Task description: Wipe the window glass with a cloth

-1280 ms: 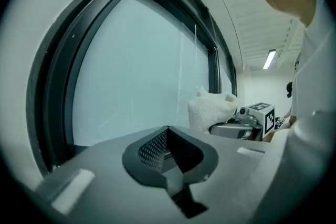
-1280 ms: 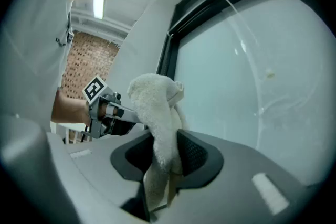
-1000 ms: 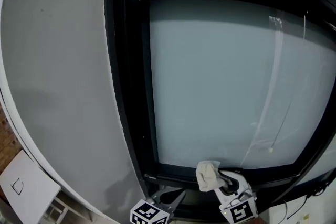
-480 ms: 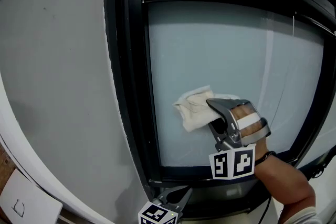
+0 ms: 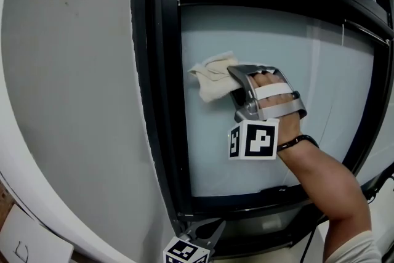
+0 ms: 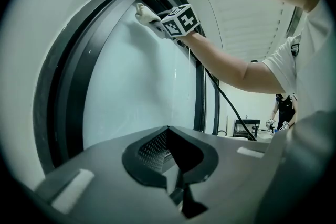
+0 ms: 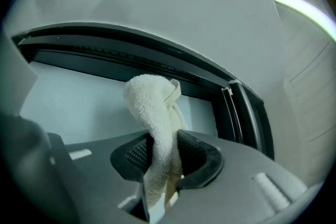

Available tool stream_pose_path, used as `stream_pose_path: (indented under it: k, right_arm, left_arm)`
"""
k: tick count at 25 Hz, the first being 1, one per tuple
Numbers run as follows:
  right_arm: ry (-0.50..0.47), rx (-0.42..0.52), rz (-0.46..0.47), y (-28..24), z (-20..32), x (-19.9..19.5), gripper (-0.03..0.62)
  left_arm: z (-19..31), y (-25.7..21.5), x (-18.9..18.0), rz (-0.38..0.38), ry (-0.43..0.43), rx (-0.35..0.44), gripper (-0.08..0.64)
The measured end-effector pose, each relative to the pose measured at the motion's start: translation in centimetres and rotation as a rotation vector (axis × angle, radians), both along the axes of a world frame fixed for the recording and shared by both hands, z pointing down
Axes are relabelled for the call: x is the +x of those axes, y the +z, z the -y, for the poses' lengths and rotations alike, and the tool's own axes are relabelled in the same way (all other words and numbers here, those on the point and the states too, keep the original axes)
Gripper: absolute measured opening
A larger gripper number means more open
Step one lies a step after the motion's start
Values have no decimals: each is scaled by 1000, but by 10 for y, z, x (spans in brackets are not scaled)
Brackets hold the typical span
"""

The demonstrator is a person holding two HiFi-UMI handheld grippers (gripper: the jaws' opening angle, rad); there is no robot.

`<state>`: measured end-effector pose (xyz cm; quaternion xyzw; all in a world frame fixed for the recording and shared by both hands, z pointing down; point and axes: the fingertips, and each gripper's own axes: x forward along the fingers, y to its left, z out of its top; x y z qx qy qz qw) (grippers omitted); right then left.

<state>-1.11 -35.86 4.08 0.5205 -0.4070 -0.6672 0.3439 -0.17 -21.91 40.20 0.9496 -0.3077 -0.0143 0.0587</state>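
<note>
A cream cloth (image 5: pixel 212 78) is pressed on the window glass (image 5: pixel 277 40) near its upper left corner, close to the black frame (image 5: pixel 163 101). My right gripper (image 5: pixel 234 76) is shut on the cloth, with a hand and bare forearm behind it. In the right gripper view the cloth (image 7: pixel 155 113) stands up from between the jaws of the gripper (image 7: pixel 160 162), against the glass (image 7: pixel 68 97). My left gripper (image 5: pixel 206 232) hangs low below the window's bottom edge. Its jaws (image 6: pixel 176 165) meet with nothing between them, and it looks up along the glass (image 6: pixel 136 76) at the cloth (image 6: pixel 143 12).
A grey wall (image 5: pixel 68 101) runs along the left of the frame. A thin cord (image 5: pixel 342 64) hangs at the glass's right side. A black cable (image 6: pixel 226 99) drops beside the right frame. A white box (image 5: pixel 24 243) sits at the lower left. Another person (image 6: pixel 283 110) stands far off.
My right gripper has carried the cloth from the bottom sill up the glass to the upper left. The left gripper has stayed low below the window.
</note>
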Motion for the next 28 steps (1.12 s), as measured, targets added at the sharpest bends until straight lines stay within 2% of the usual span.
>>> stream_pose_path:
  k: [5, 11, 15, 20, 25, 28]
  right_arm:
    - [51, 52, 15, -29, 25, 0, 109]
    - [51, 103, 22, -50, 13, -4, 109]
    - [89, 157, 25, -72, 11, -5, 109]
    - [176, 140, -30, -58, 36, 1, 109]
    - [133, 85, -7, -50, 38, -10, 109]
    - [142, 54, 9, -52, 38, -7, 112]
  left_arm:
    - [16, -20, 10, 6, 13, 12, 17]
    - [29, -77, 33, -22, 64, 52, 17]
    - [50, -92, 30, -30, 46, 34, 17]
    - [59, -99, 36, -11, 23, 43, 17]
    - [63, -117, 34, -8, -4, 55, 17]
    - [63, -131, 36, -7, -6, 75, 17]
